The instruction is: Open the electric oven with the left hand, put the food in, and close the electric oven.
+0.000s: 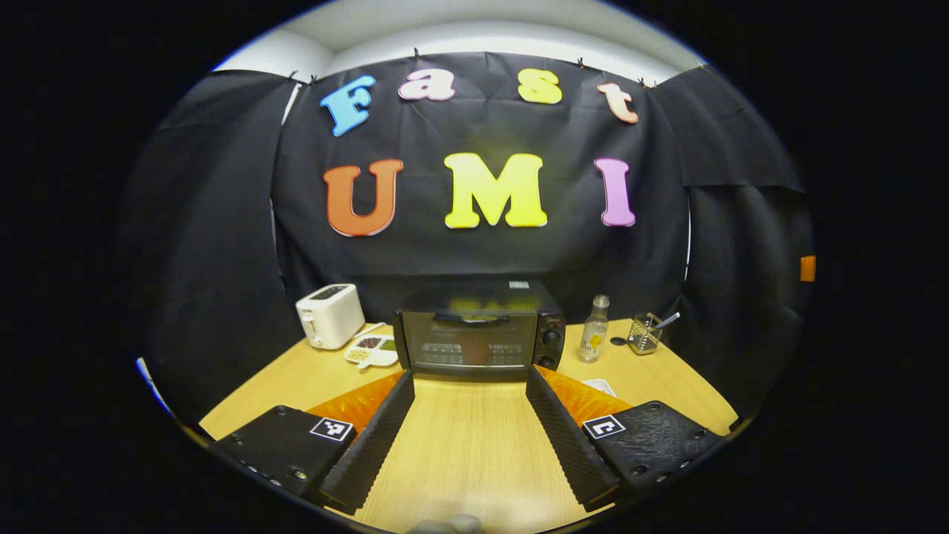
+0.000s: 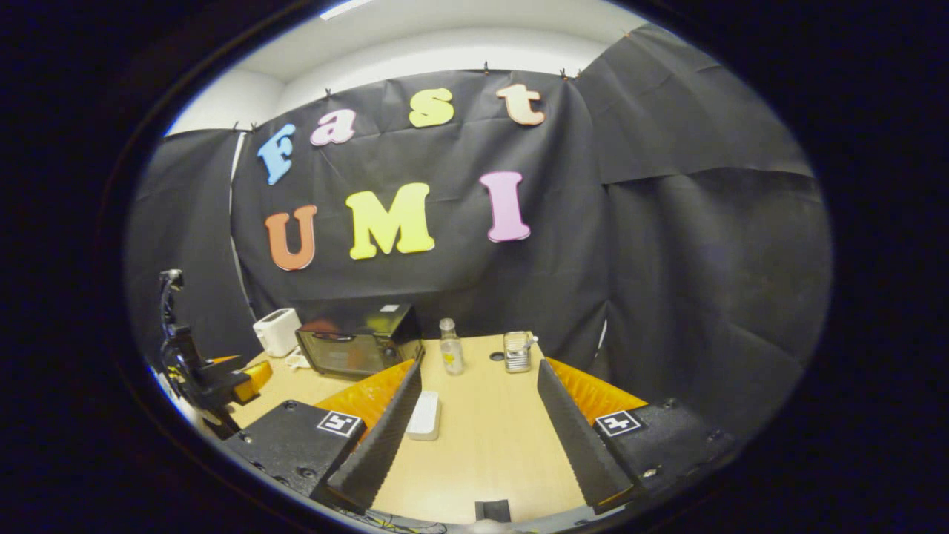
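Oven (image 1: 478,334) door closed, one toaster (image 1: 330,315), one bottle (image 1: 594,330); both jaws apart, empty.

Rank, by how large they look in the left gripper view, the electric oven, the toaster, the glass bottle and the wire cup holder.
1. electric oven, clearly the largest.
2. toaster.
3. glass bottle.
4. wire cup holder.
The bottle is taller but slimmer than the holder, so these last two are close. All four stand near the back of the table, so distance changes little.

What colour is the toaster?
White toaster, clearest in the left gripper view.
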`<state>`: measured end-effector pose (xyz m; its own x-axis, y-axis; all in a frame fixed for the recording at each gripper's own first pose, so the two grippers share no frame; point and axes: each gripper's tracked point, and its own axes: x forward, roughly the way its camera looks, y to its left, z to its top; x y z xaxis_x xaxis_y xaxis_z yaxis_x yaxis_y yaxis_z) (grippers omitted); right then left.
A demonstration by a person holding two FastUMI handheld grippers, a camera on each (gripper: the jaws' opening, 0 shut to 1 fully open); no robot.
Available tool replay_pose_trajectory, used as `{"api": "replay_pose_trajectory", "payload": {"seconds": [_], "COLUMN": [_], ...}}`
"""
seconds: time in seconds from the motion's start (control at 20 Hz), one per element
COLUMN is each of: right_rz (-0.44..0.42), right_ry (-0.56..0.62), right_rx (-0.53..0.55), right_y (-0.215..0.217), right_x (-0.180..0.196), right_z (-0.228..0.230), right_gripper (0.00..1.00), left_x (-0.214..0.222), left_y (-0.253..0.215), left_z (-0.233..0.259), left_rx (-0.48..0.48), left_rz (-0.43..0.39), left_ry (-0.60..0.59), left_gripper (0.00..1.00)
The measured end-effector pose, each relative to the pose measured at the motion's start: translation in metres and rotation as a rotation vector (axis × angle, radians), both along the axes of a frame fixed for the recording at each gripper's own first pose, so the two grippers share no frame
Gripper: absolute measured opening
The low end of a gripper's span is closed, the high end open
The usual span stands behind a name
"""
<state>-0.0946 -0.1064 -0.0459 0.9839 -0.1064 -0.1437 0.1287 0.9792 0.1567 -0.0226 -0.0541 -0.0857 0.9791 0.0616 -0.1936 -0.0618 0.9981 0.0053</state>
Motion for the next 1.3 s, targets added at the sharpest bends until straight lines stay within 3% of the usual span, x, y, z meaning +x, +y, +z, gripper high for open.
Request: {"api": "replay_pose_trajectory", "payload": {"seconds": [0.1,0.2,0.4,0.65,0.8,0.85,1.3], "right_rz": [0.039,0.041,0.054,0.081,0.055,0.045,-0.037], "right_ry": [-0.048,-0.052,-0.103,-0.155,-0.164,-0.165,-0.178], "right_rx": [0.014,-0.006,-0.001,-0.050,-0.060,-0.056,-0.072], "right_y": [0.005,0.004,0.025,0.068,0.078,0.081,0.079], "right_x": [-0.009,-0.014,-0.026,-0.027,-0.027,-0.029,-0.041], "right_z": [0.008,0.005,0.030,0.063,0.072,0.074,0.082], "right_gripper": [1.00,1.00,0.96,0.99,0.96,1.00,0.96], "left_x": [-0.040,-0.072,-0.109,-0.105,-0.100,-0.099,-0.096], "left_y": [0.007,0.015,0.020,0.025,0.040,0.043,0.065], "left_z": [0.041,0.071,0.101,0.128,0.133,0.136,0.146], "left_rx": [0.027,0.057,0.065,0.026,0.008,-0.001,0.001], "left_rz": [0.027,0.042,0.038,-0.026,-0.032,-0.037,-0.062], "left_ry": [-0.081,-0.129,-0.169,-0.219,-0.221,-0.228,-0.229], "left_gripper": [1.00,0.96,0.96,0.96,0.96,0.97,0.96]}}
